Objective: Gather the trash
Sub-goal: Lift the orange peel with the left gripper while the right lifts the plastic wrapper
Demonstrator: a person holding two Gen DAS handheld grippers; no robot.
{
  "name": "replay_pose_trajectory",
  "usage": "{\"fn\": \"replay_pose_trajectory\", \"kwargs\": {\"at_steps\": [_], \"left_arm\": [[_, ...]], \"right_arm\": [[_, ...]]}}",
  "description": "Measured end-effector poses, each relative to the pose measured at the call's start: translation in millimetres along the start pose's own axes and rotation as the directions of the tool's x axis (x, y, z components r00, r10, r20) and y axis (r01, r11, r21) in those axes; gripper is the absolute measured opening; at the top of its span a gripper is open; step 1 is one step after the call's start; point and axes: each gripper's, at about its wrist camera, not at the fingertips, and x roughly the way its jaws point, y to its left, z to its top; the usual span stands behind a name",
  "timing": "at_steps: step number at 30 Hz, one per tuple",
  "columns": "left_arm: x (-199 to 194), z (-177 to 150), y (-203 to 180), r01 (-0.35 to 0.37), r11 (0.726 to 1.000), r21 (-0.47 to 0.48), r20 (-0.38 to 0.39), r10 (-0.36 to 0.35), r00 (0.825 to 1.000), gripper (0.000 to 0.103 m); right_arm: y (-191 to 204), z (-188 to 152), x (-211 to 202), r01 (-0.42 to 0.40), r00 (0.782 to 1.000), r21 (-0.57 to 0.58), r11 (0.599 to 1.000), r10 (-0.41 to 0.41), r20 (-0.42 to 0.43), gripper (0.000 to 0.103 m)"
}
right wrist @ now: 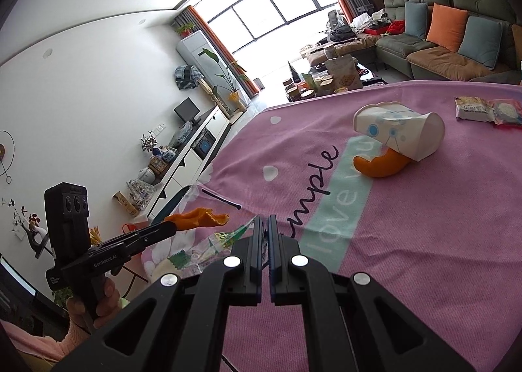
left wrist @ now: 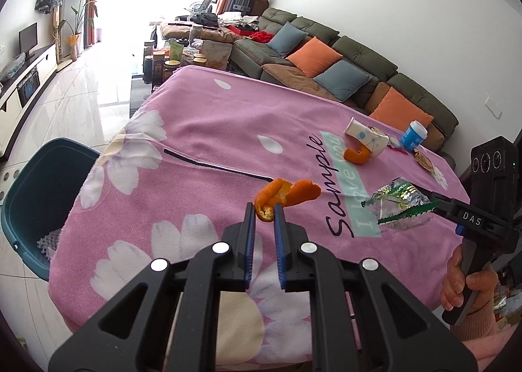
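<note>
My left gripper [left wrist: 263, 209] is shut on a curled orange peel [left wrist: 287, 192], held just above the pink cloth; in the right wrist view that peel [right wrist: 199, 218] sticks out from the left gripper [right wrist: 172, 225]. My right gripper [right wrist: 265, 221] is shut on a clear and green plastic wrapper [right wrist: 208, 246], which hangs to its left; in the left wrist view the wrapper [left wrist: 398, 205] sits in the right gripper [left wrist: 435, 204]. A teal bin [left wrist: 42, 189] stands on the floor past the table's left edge.
A tipped paper cup [right wrist: 398, 132] lies over another orange peel [right wrist: 380, 164] on the pink flowered cloth [right wrist: 407, 241]. Snack wrappers [right wrist: 489, 109] lie at the far right. A blue-capped bottle [left wrist: 414, 137] stands near the far edge. A sofa [left wrist: 342, 62] runs behind the table.
</note>
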Motion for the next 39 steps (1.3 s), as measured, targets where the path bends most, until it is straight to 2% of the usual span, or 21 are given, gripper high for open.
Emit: {"fn": "replay_pose_trajectory", "kwargs": {"at_steps": [39], "left_arm": [[-40, -3, 46, -0.113, 0.991, -0.074, 0.077, 0.118, 0.990, 0.012]], "right_arm": [[47, 16, 51, -0.125, 0.990, -0.049, 0.991, 0.121, -0.071, 0.002]]}}
